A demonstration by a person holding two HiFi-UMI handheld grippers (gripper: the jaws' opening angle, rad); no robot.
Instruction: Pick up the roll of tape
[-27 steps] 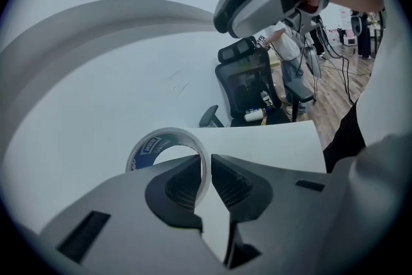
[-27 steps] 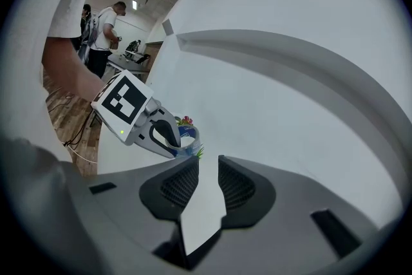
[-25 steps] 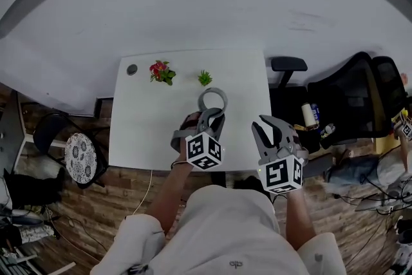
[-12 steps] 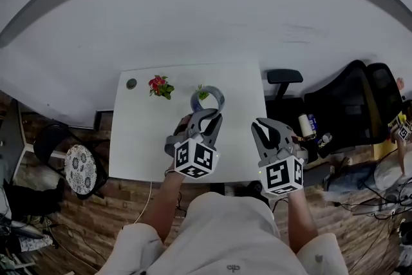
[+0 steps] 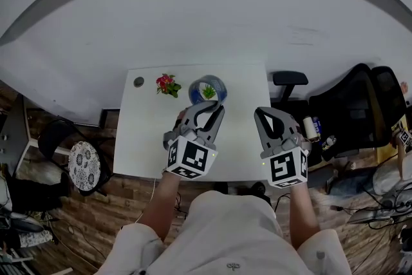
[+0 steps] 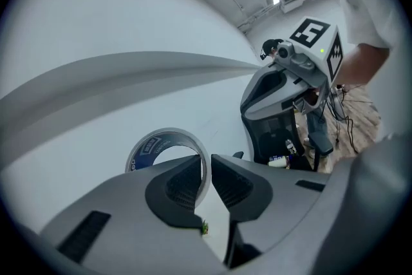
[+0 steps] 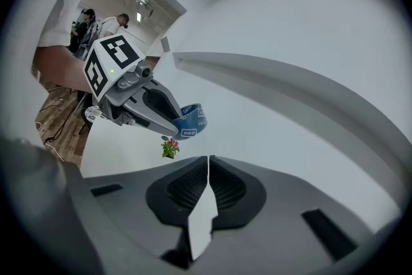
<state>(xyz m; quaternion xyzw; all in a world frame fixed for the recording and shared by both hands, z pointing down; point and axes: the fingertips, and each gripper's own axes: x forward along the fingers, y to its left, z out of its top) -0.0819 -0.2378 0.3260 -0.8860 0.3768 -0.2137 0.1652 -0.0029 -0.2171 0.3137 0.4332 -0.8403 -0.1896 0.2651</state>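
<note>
Blue-cored tape [image 6: 161,146] hangs from the left gripper [image 6: 207,170] — its jaws pinch one wall of the ring, one pad inside the hole and one outside, so the roll stands on edge and cannot swing. It is held in the air above the white table [image 5: 145,138]; a small plant [image 5: 208,92] shows through its hole. The right gripper [image 7: 207,167] has just been closing on nothing — jaws together, likely idle.

Office, wht desk [image 5: 145,132], swivel chair [image 5: 351,106]
</note>
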